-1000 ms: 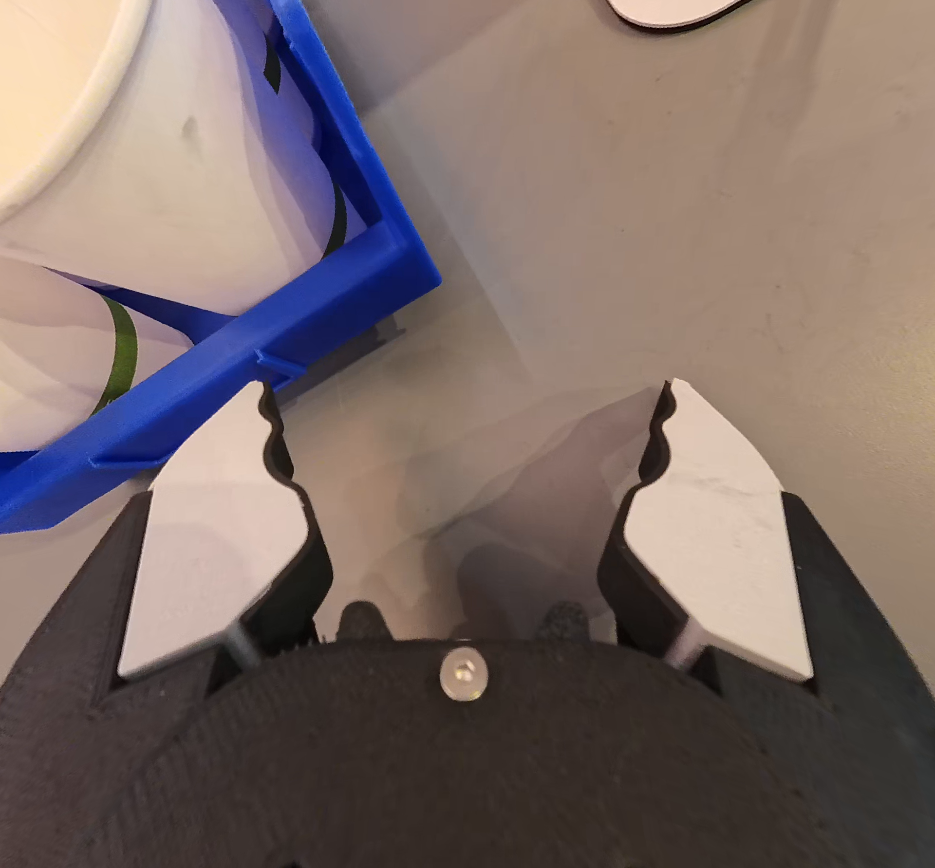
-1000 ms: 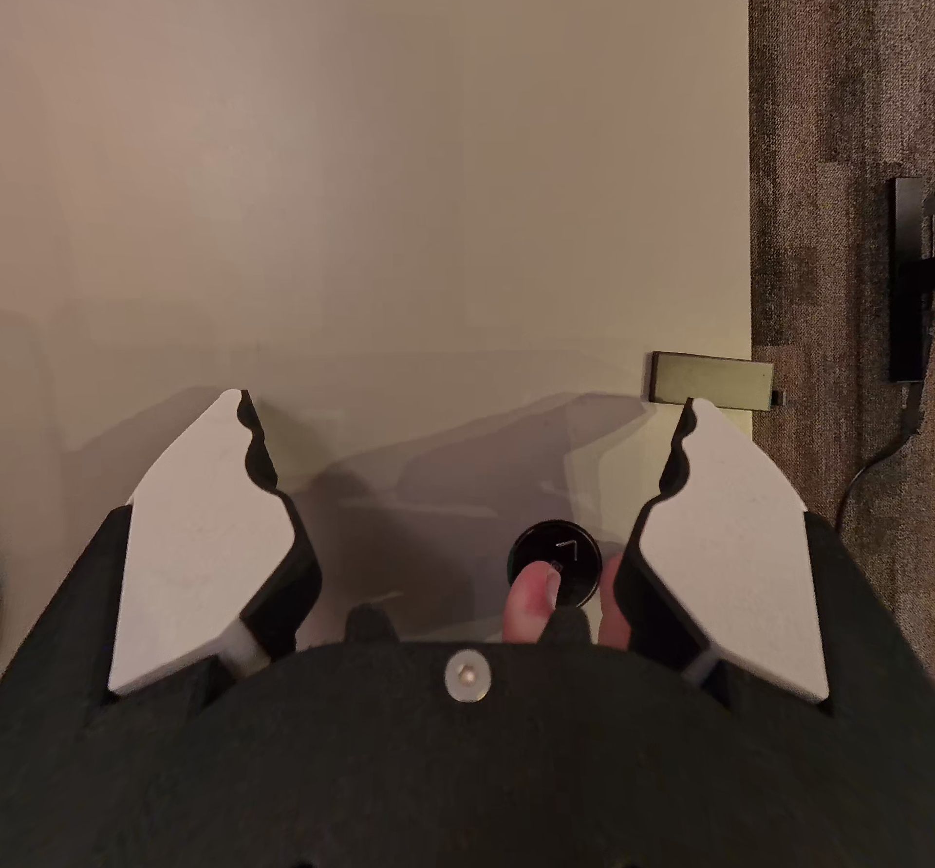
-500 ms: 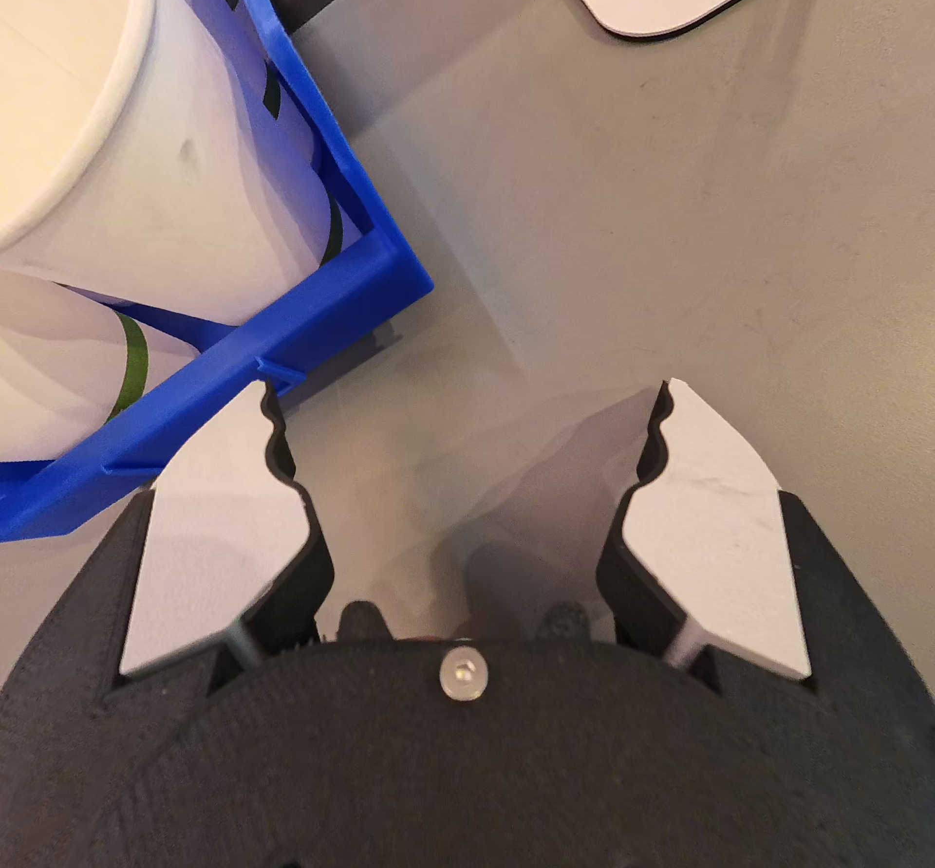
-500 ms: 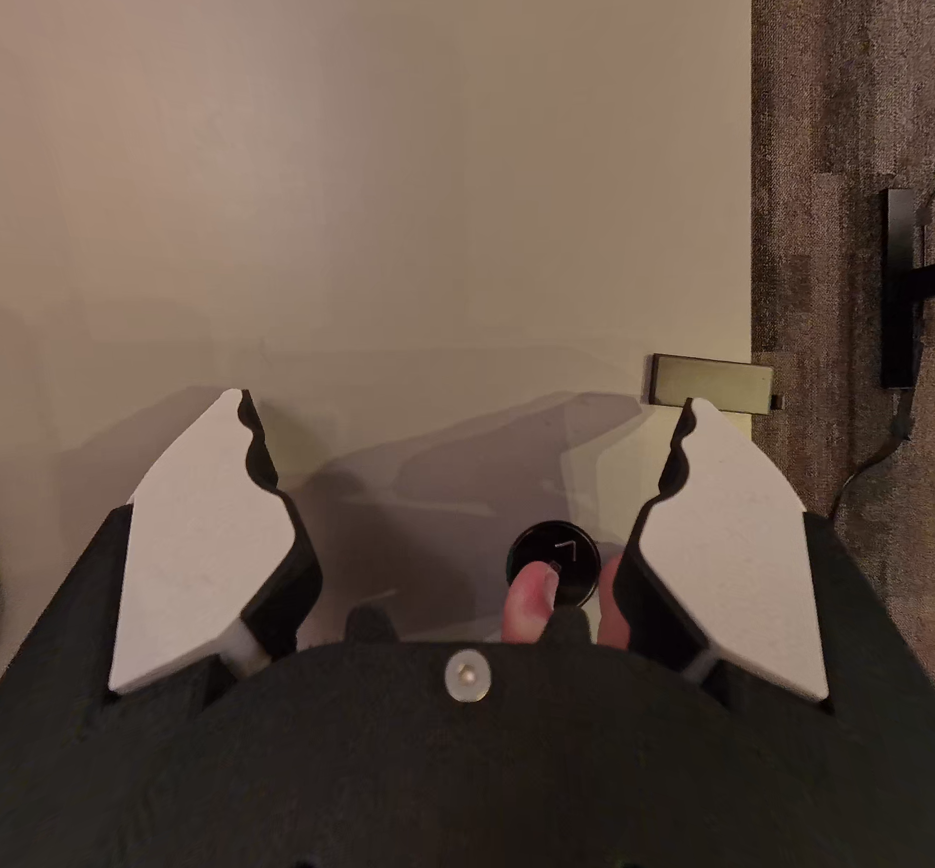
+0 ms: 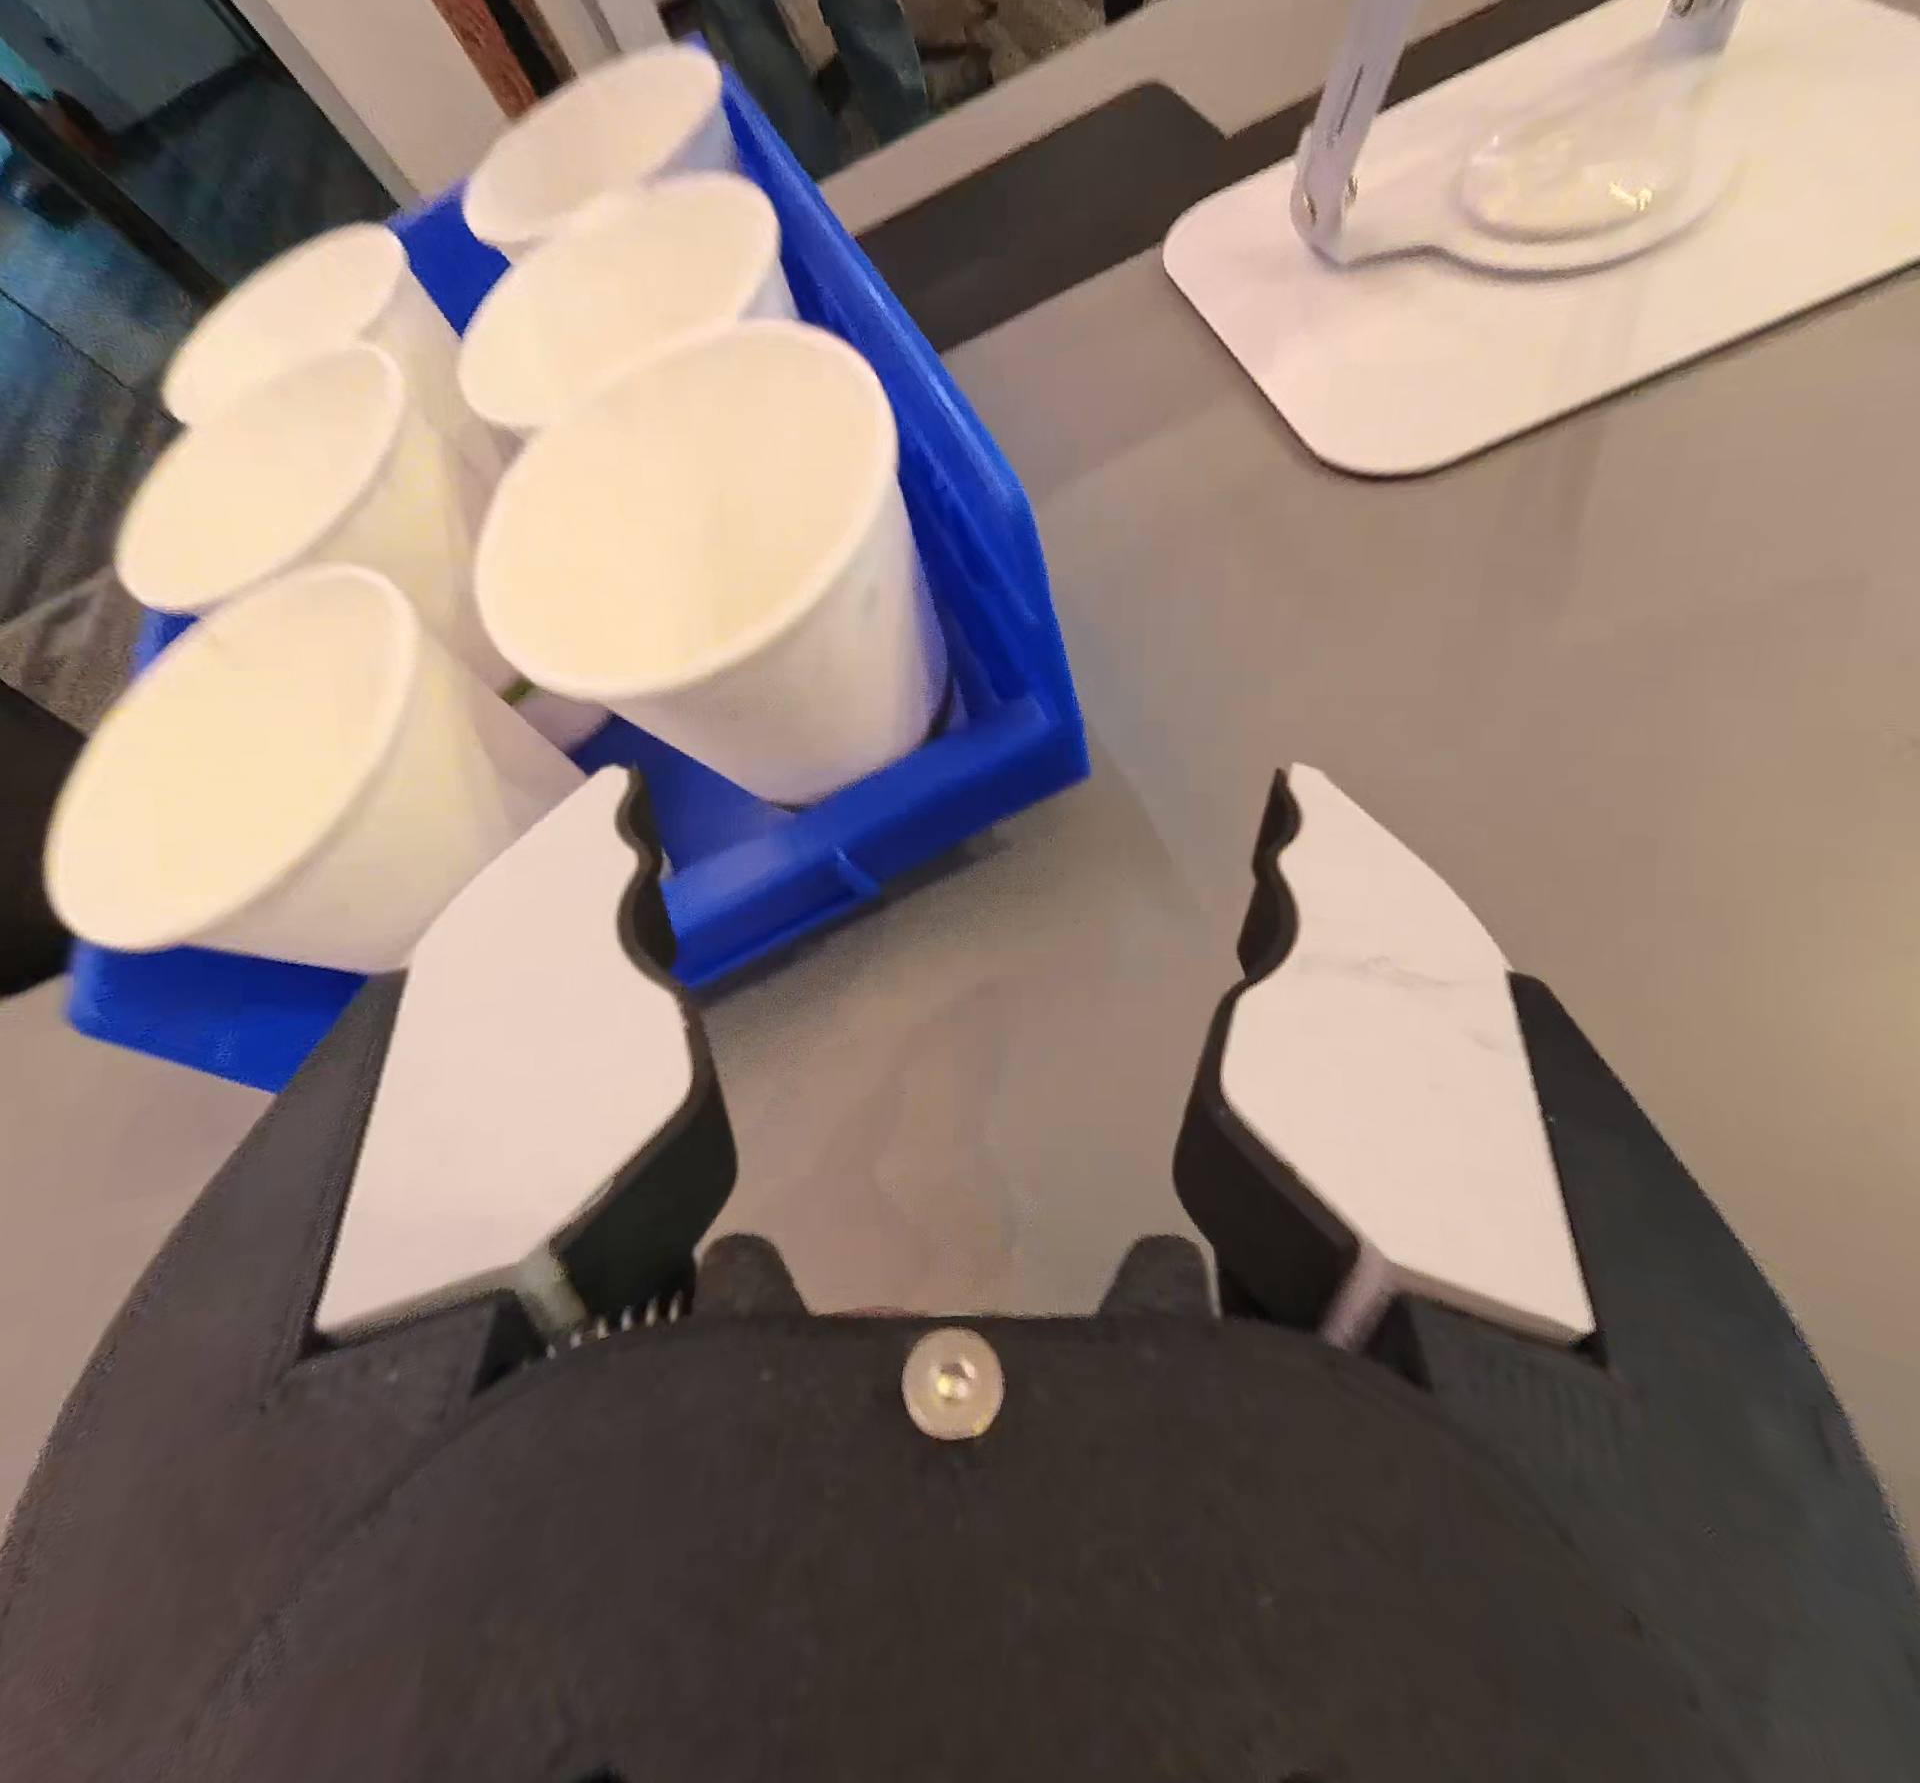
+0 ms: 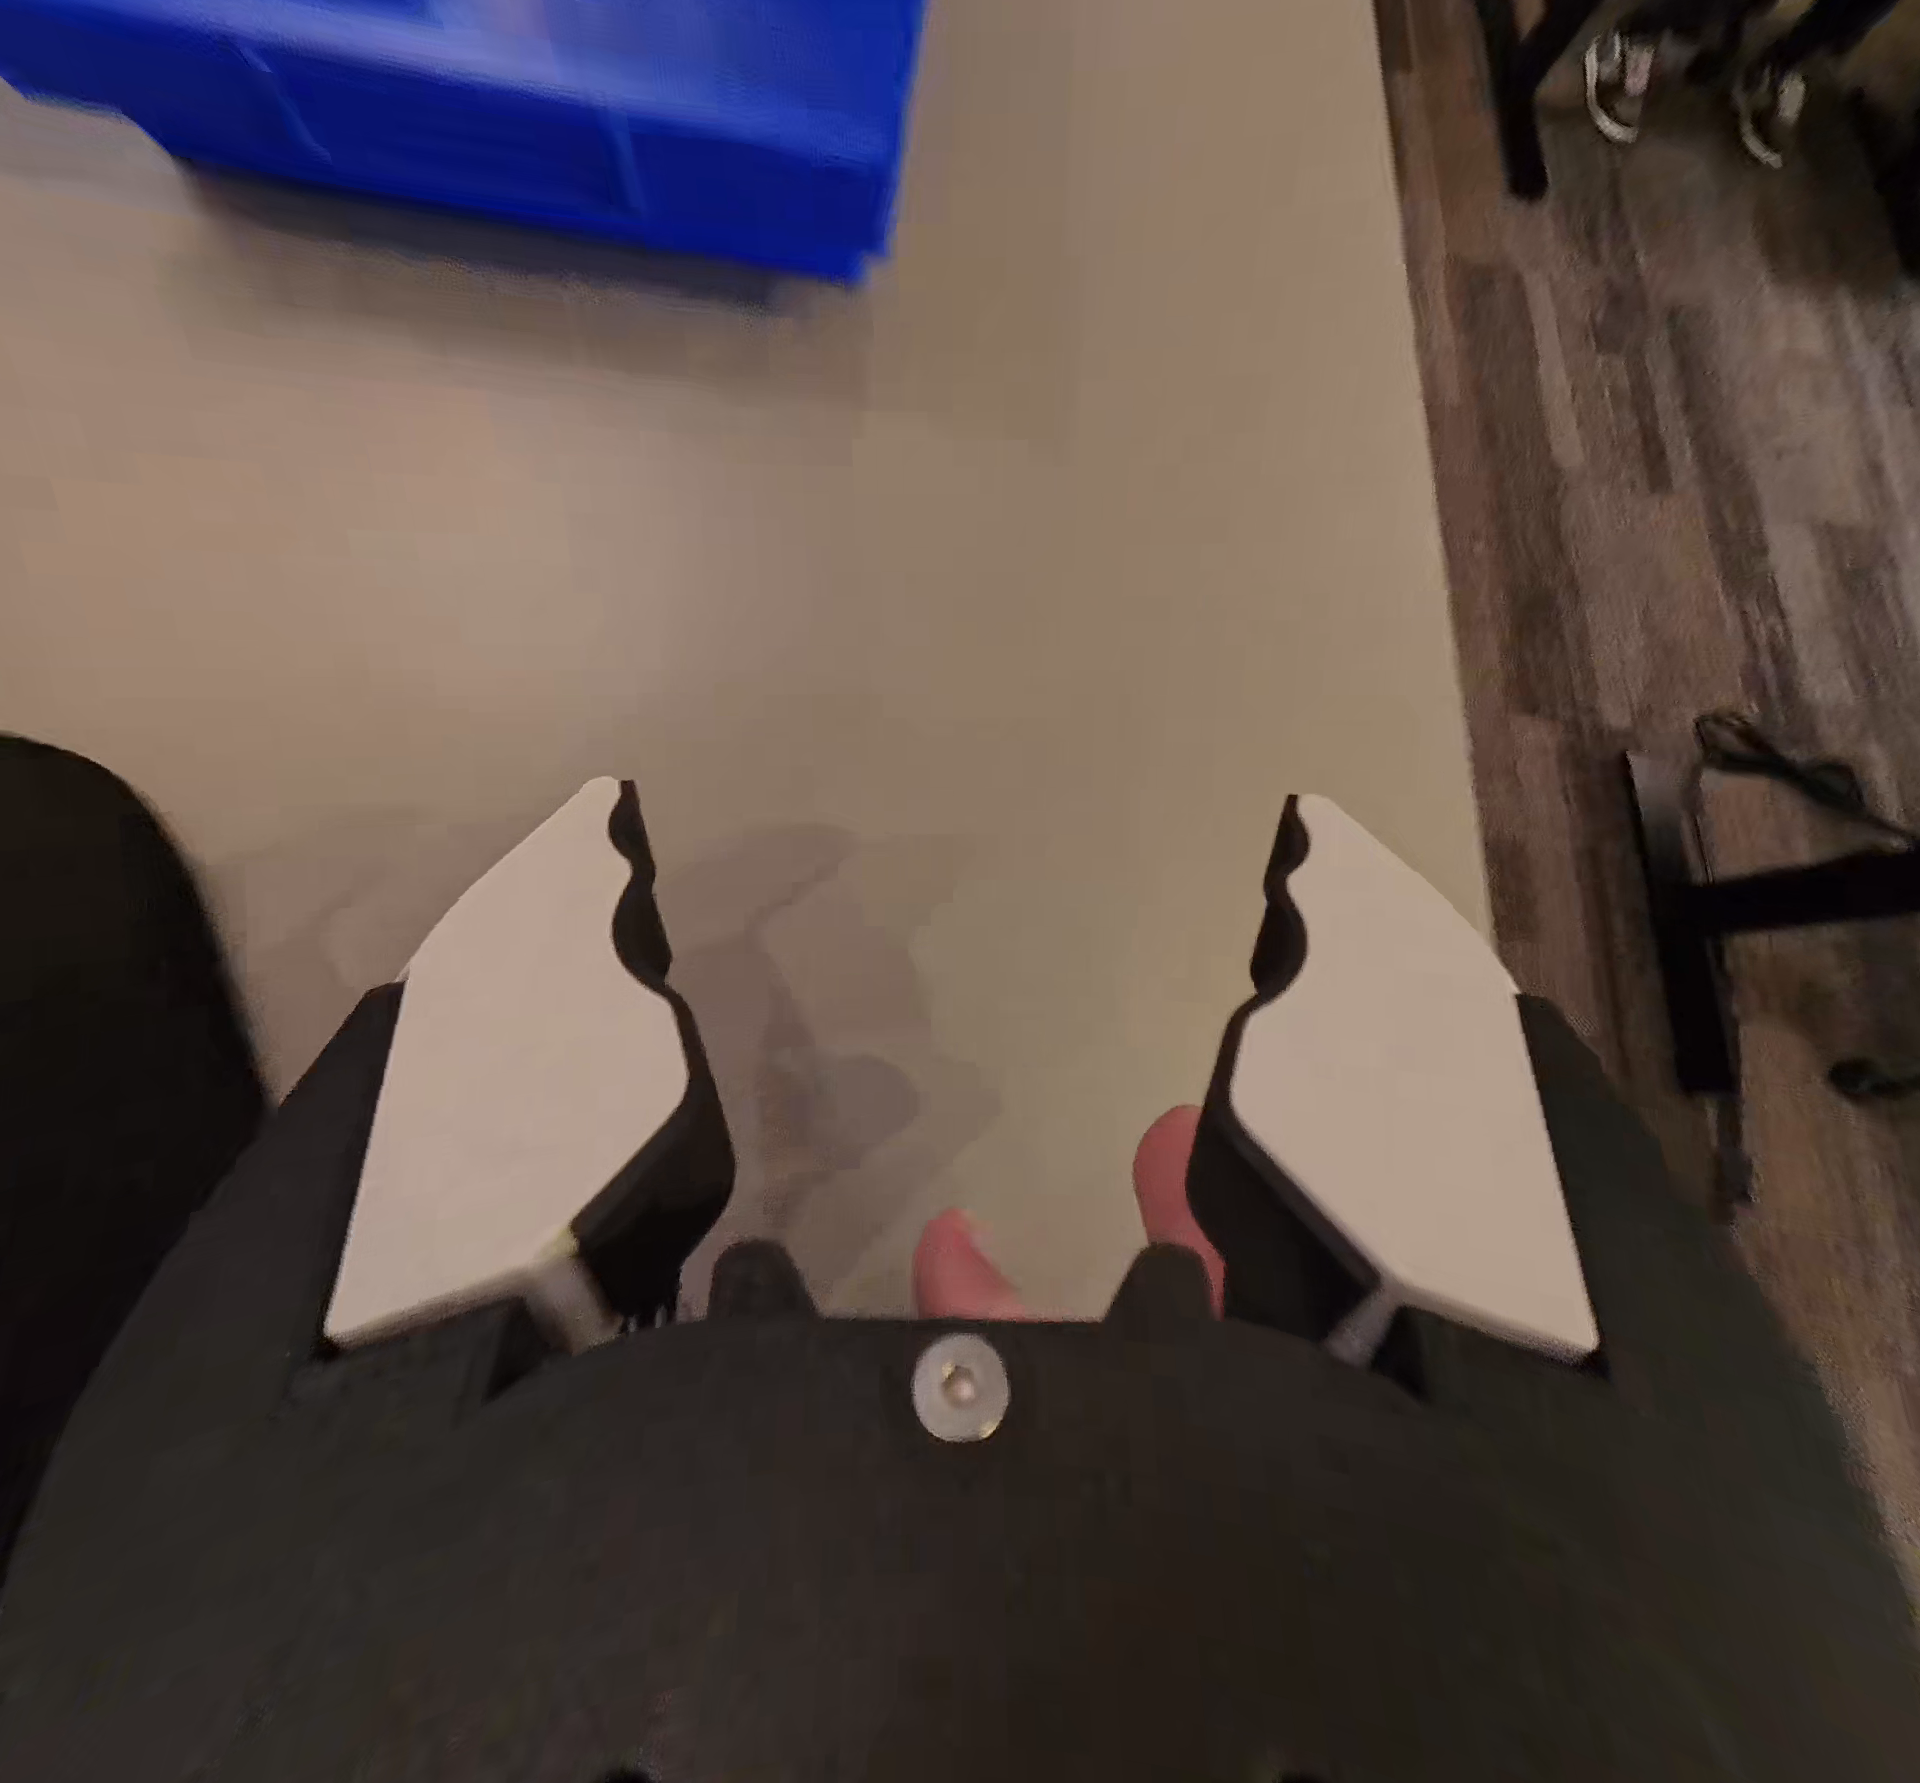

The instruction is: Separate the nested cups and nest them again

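Several white paper cups (image 5: 686, 538) stand in a blue bin (image 5: 997, 528) at the upper left of the left wrist view. My left gripper (image 5: 956, 788) is open and empty, above the grey table just to the right of the bin's near corner. In the right wrist view the blue bin (image 6: 499, 60) shows blurred at the top left. My right gripper (image 6: 956, 798) is open and empty over the bare table (image 6: 935, 486), well short of the bin.
A white flat base (image 5: 1558, 279) with a clear stand on it lies at the far right of the table in the left wrist view. The table's right edge and the floor (image 6: 1662, 486) run down the right wrist view. A person's fingertips (image 6: 961, 1255) show behind my right jaws.
Both grippers have lifted and tilted up, so the bin and its cups now show whole. The jaws of both have narrowed somewhat with nothing between them.
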